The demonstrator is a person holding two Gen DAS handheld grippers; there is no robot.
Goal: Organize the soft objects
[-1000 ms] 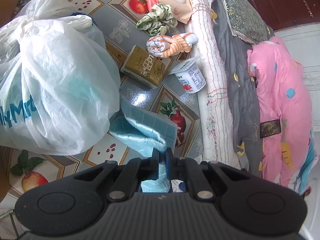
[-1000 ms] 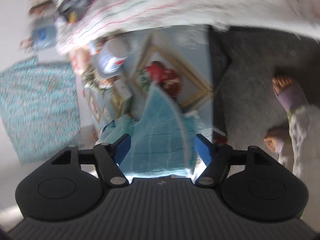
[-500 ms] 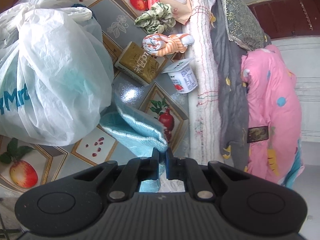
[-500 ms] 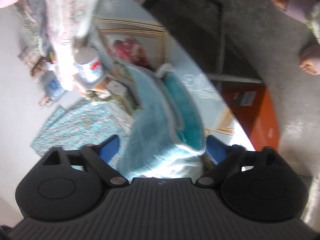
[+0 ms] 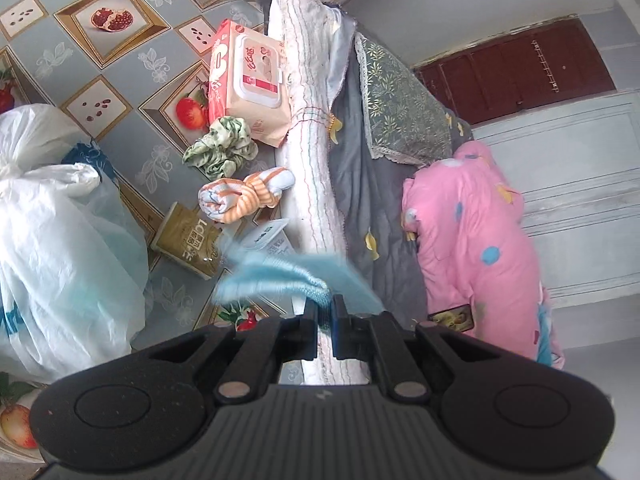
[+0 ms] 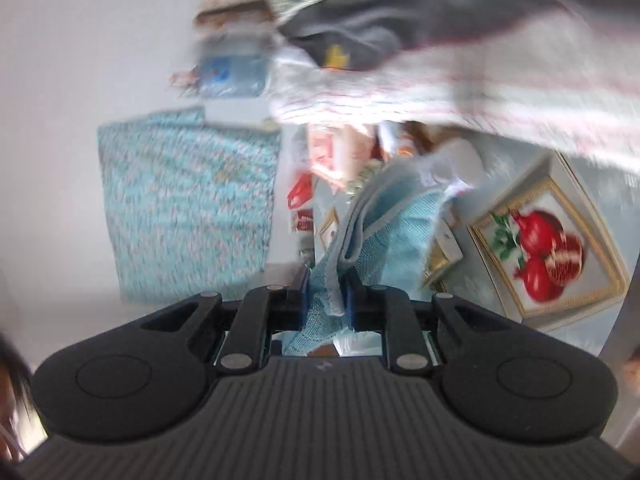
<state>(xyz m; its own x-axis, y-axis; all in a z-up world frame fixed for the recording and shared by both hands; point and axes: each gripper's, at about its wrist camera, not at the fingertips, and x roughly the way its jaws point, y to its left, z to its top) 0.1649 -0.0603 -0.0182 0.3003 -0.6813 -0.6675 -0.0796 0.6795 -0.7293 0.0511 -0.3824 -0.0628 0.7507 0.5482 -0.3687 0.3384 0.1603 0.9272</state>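
A light blue towel [image 5: 276, 276] hangs lifted above the fruit-patterned table [image 5: 120, 60], blurred by motion. My left gripper [image 5: 325, 310] is shut on one edge of it. My right gripper [image 6: 327, 284] is closing its jaws on another part of the same blue towel [image 6: 384, 228], and the cloth is pinched between the blue pads. Behind the towel on the table lie an orange-striped rolled cloth [image 5: 244, 196] and a green scrunchie [image 5: 222, 146].
A big white plastic bag [image 5: 60, 248] fills the table's left side. A pink wet-wipes pack [image 5: 248, 84], a brown carton [image 5: 188, 240] and a yogurt cup [image 5: 268, 240] stand nearby. A white rolled blanket [image 5: 312, 140], grey bedding and a pink garment [image 5: 476, 248] lie right of the table.
The right gripper's jaws went from wide apart around the towel to pinching it. Both grippers rose and lifted the towel off the table. The left view tilted up toward the far table.
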